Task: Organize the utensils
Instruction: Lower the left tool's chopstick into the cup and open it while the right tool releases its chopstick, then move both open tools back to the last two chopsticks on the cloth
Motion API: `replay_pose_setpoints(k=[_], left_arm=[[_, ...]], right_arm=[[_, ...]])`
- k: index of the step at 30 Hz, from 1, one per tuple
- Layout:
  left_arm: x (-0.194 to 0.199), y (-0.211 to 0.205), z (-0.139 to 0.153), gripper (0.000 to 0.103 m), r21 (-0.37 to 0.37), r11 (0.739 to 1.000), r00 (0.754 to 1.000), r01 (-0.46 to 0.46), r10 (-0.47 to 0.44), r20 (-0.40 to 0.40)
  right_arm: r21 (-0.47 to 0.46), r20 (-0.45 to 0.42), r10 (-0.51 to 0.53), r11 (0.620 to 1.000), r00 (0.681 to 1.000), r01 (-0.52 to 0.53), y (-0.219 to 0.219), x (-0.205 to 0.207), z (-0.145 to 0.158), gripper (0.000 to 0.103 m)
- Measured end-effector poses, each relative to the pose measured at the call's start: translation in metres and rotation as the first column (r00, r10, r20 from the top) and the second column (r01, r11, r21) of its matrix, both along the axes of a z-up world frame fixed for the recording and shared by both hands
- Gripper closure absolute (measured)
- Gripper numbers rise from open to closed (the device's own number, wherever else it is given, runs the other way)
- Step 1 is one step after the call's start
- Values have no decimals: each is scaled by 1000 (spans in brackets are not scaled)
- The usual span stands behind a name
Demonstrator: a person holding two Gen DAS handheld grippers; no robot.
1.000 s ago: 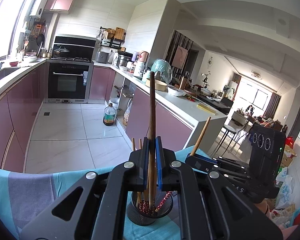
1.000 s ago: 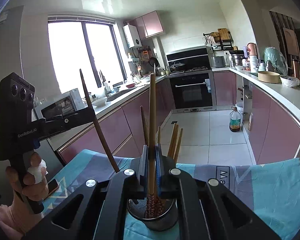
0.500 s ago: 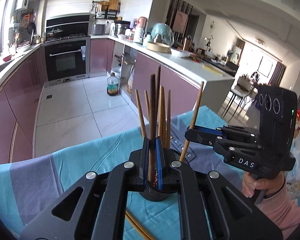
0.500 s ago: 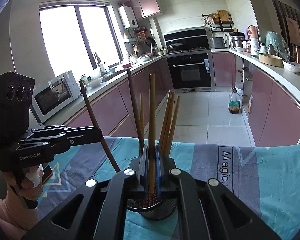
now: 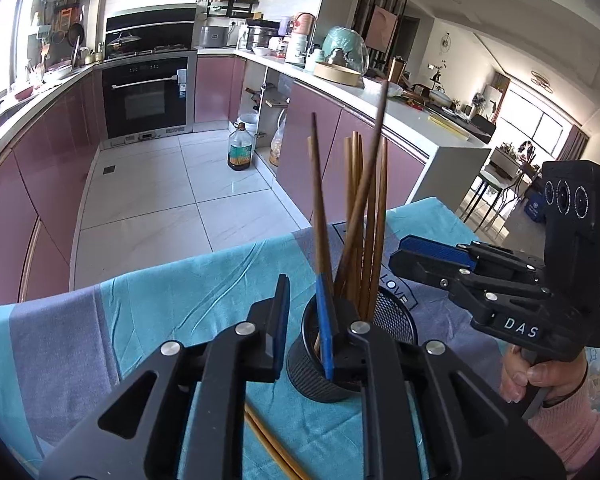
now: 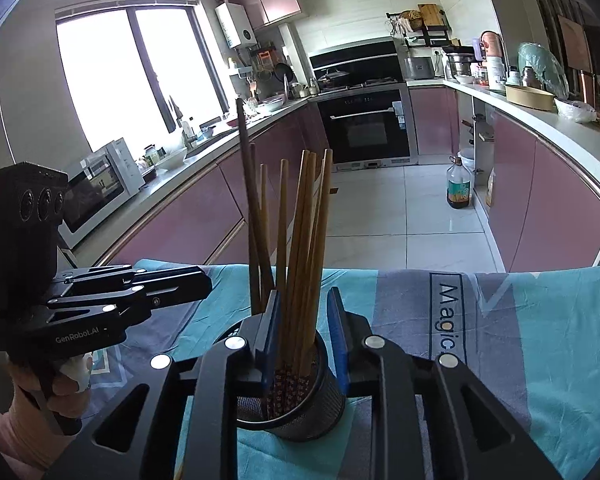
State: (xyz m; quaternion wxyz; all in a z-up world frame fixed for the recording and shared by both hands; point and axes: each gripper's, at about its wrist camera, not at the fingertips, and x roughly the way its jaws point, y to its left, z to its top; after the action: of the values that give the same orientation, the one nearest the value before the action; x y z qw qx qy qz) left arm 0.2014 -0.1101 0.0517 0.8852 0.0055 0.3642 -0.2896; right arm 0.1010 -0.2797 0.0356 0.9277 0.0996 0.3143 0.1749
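Chopsticks [image 5: 364, 216] are light, stiff, smooth wood, prob. slippery; best pinched mid-shaft, as the thin tips would twist. They stand bunched and fanned in the black mesh holder [image 5: 312, 364] on the teal cloth [image 5: 172, 300], w/ two more loose [image 5: 272, 444] on the cloth at 6 o'clock of the holder. Left gripper [image 5: 304, 324] tilts down over the rim, jaws just opened narrow, nothing pinched. Right gripper [image 6: 304, 332], at 3 o'clock, angles down too; jaws just parted around the bunch, pads seemingly not pressing.

"DAS" on right gripper [image 5: 432, 256], perhaps
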Motion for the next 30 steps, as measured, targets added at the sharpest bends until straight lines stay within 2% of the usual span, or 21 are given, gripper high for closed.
replay_pose_setpoints(k=[6, 8, 11, 12, 17, 20, 24, 27, 30], left_arm=[[-12, 13, -5, 85, -19, 999, 999, -31, 31, 39], [-19, 19, -7, 83, -23, 999, 998, -41, 42, 51], [-27, 32, -11, 81, -34, 997, 996, -64, 66, 61], [-28, 33, -9, 77, -35, 997, 995, -73, 75, 64], [-45, 56, -24, 69, -26, 993, 991, -117, 119, 60], [-54, 66, -39, 67, 7, 990, 990, -138, 138, 40], [-64, 80, -63, 66, 29, 986, 987, -163, 163, -2], [-72, 85, -78, 65, 54, 982, 983, -181, 183, -18], [-77, 87, -91, 65, 65, 980, 981, -188, 191, -37]], right_arm=[[5, 27, 1, 1000, 1000, -2, 2, -12, 2, 70], [6, 38, 2, 1000, 999, -3, 2, -19, 3, 62], [1, 55, 19, 1000, 998, -19, 8, -30, 5, 62], [-6, 67, 26, 1000, 997, -26, 10, -36, 7, 62], [-58, 95, 134, 990, 986, -129, 34, -65, 6, 53], [-92, 48, 197, 977, 979, -192, 54, -74, -10, 53], [-108, -74, 258, 958, 963, -265, 82, -74, -46, 55], [-99, -158, 284, 948, 946, -302, 99, -72, -71, 62], [-94, -197, 292, 945, 936, -315, 110, -72, -84, 67]])
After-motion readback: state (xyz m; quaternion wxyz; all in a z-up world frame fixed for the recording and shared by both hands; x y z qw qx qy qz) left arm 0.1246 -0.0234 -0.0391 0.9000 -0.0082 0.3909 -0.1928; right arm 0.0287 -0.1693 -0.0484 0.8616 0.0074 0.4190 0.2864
